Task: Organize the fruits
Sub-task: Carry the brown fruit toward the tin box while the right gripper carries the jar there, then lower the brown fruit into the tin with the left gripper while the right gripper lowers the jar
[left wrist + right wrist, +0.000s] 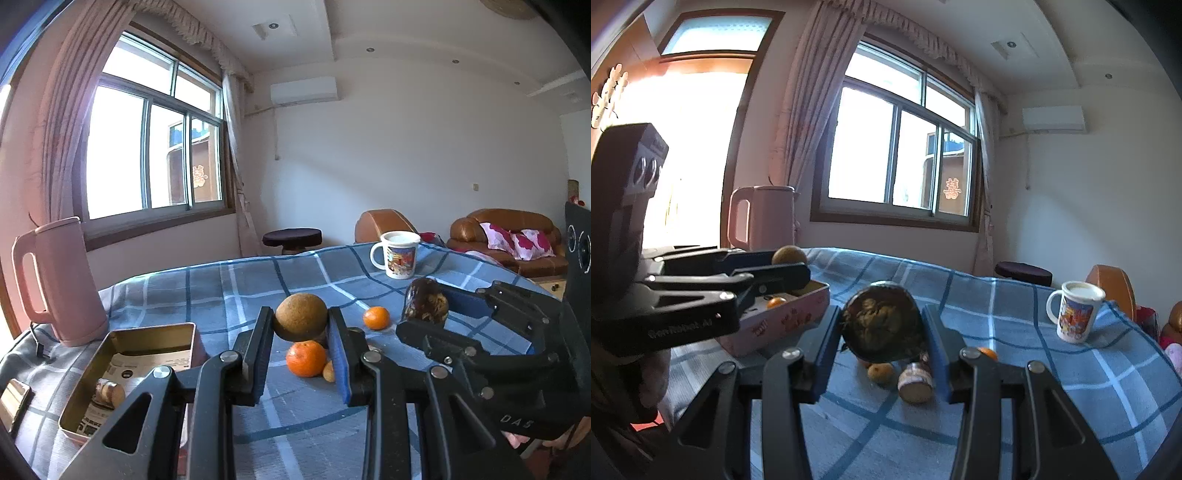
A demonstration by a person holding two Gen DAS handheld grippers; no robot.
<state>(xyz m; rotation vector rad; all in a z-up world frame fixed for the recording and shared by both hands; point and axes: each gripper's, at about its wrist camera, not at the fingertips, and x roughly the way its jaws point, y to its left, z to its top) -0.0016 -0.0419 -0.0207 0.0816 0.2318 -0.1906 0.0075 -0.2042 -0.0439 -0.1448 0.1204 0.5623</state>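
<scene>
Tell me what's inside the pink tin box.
The pink tin box holds a printed paper sheet and a small wrapped item. The left hand-held gripper hides its near corner.

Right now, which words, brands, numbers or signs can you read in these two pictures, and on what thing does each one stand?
"DAS": on the black body of the right tool, seen from the left wrist.
"GenRobot.AI", blurred, a likely reading: on the black body of the left tool, seen from the right wrist.
Red double-happiness sign: on the window.
Print on the mug, the paper in the tin box and the box's pink wall: too small or blurred to read.
</scene>
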